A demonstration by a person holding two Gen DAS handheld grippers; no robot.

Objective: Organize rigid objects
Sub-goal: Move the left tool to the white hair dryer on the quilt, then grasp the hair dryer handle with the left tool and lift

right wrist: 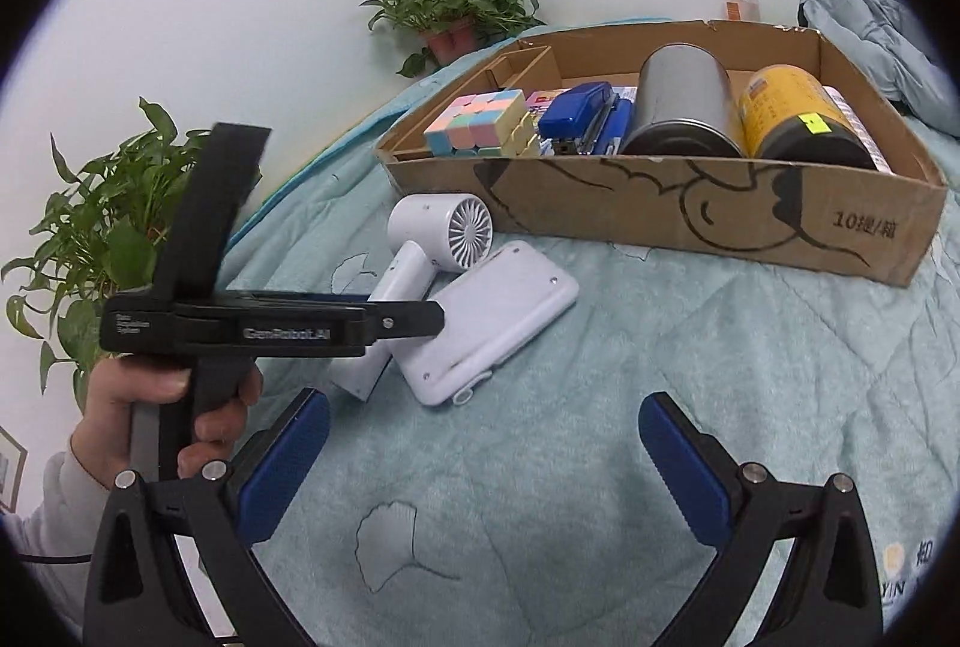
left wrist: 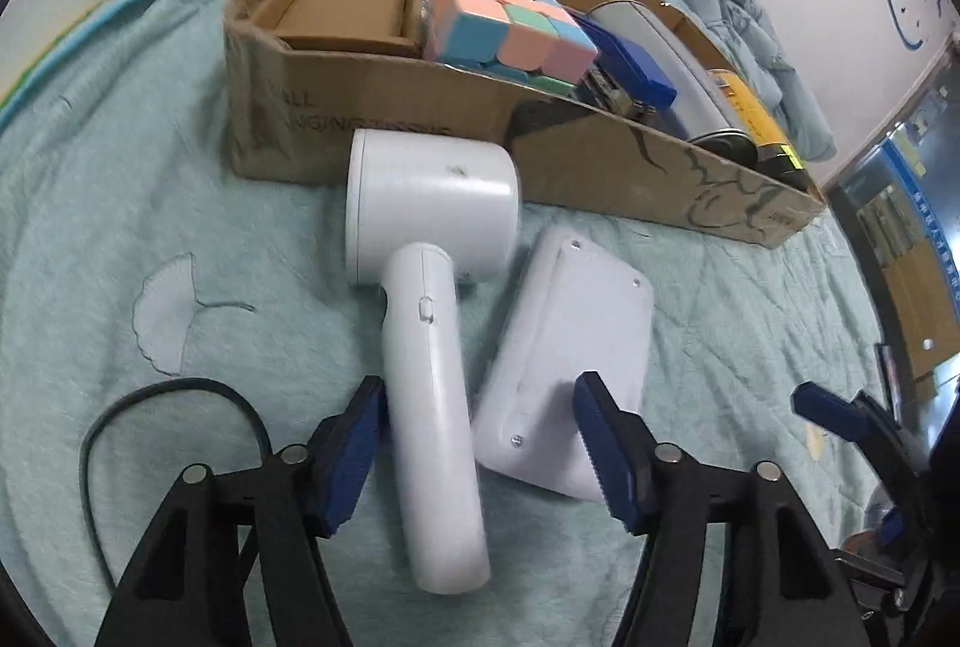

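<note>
Left gripper (left wrist: 480, 443) spread wide around the hair dryer (left wrist: 429, 299) handle, left pad touching it, dryer lying on the bed (left wrist: 120, 167) just before the box (left wrist: 420, 107), white slab (left wrist: 570, 359) beside it; right gripper (right wrist: 483, 458) spread, empty, well back.
</note>
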